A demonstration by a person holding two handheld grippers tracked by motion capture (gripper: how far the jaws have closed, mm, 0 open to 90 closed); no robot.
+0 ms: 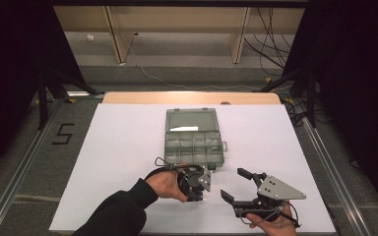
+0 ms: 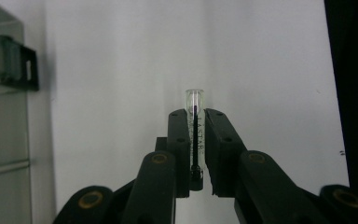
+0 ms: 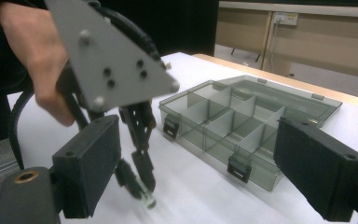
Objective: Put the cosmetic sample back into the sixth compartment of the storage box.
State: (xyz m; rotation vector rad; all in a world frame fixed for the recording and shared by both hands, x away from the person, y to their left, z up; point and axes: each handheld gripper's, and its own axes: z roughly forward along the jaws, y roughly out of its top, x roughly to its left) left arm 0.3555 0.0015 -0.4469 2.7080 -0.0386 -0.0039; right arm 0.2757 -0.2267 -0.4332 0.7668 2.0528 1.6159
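A small clear tube (image 2: 195, 122) with a thin black piece inside lies on the white sheet, and my left gripper (image 2: 196, 113) is shut on it, with the tube's tip poking past the pads. In the high view, the left gripper (image 1: 203, 194) points down just in front of the open grey compartment box (image 1: 195, 129). The right gripper view shows the tube (image 3: 146, 199) touching the sheet under the left gripper (image 3: 139, 183). My right gripper (image 1: 233, 183) rests near the front right, open and holding nothing; its jaws (image 3: 205, 168) face the box (image 3: 216, 125).
The box's lid lies flat behind its divided tray, and its latch (image 2: 25, 70) is close to the left gripper. A white sheet (image 1: 128, 147) covers the table. Metal rails (image 1: 330, 167) run along both sides, with dark curtains beyond.
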